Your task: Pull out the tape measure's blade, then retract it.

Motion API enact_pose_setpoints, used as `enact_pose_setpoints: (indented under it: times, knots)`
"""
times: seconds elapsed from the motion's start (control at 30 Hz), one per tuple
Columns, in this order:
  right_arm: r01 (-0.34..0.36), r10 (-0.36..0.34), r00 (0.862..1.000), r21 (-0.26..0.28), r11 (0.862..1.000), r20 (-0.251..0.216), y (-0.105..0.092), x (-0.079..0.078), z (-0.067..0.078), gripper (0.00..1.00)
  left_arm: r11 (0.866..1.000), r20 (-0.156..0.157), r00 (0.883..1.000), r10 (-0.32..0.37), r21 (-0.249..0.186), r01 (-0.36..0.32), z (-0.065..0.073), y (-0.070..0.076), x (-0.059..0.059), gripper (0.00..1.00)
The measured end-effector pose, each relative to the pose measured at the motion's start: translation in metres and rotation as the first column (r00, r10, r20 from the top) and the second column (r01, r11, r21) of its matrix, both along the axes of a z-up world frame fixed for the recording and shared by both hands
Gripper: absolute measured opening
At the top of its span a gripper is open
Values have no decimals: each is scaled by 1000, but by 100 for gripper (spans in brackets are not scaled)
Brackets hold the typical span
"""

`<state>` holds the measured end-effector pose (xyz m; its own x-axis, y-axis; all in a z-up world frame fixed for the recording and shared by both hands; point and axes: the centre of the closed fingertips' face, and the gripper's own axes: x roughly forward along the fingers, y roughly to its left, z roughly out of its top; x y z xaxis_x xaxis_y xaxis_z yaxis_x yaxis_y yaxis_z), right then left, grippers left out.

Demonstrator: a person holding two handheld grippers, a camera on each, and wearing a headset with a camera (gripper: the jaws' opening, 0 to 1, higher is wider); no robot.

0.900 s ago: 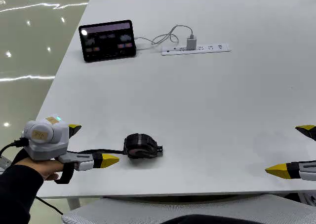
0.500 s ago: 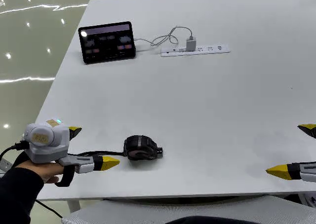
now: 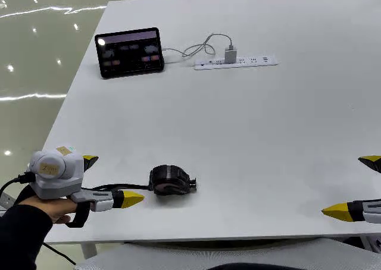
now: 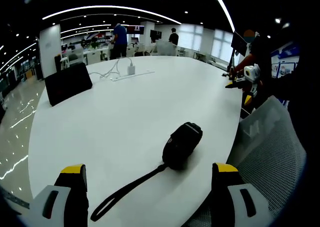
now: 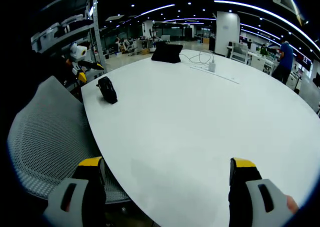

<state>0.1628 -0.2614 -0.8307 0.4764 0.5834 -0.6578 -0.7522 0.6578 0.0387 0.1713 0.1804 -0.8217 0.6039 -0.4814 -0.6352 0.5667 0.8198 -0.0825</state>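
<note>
Tape measure (image 3: 171,180), a dark round case, lies on its side on the white table (image 3: 238,121) near the front edge, toward the left corner. Its black wrist strap (image 3: 119,187) trails leftward across the tabletop and runs between the jaws of the left gripper (image 3: 112,179), touching neither yellow tip as far as the head view shows. That gripper is held in a hand (image 3: 50,204) just off the table's left front corner, jaws spread wide and pointing at the case, which sits just beyond the tips and is not gripped. In the left gripper view the case rests ahead, midway between the two yellow-tipped jaws, with the strap looping back toward the camera. The right gripper (image 3: 351,185) hovers at the far right of the front edge, well apart from the tape measure, its jaws likewise spread wide with nothing between them. At the far side of the table a dark tablet (image 3: 129,50) stands propped up, and beside it a white power strip (image 3: 238,60) carries a white charger (image 3: 230,51) whose cable (image 3: 196,45) curls toward the tablet. A grey mesh chair back (image 3: 208,255) shows below the table's front edge.
</note>
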Motion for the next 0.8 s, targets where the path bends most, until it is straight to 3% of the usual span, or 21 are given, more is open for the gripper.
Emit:
enact_pose_setpoints:
  times: [0.37,0.43,0.6,0.7,0.8]
  knots:
    - [2,-2,1000,-1,1000,15,0,2,0,100,1000,3,1000,-21,13,21,-1,-3,0,100]
    - [0,0,1000,5,1000,22,0,2,1,100,999,-5,1000,-31,-15,31,0,-9,-2,100]
    - [-2,2,1000,5,1000,30,-1,4,2,100,999,5,999,-49,2,49,-1,-11,-1,100]
    - [-2,2,999,0,1000,32,-1,4,1,100,997,-16,997,-80,-8,80,-3,-15,-6,100]
    - [-9,9,999,0,1000,35,0,4,1,100,997,-8,997,-80,-3,80,-2,-14,-4,100]
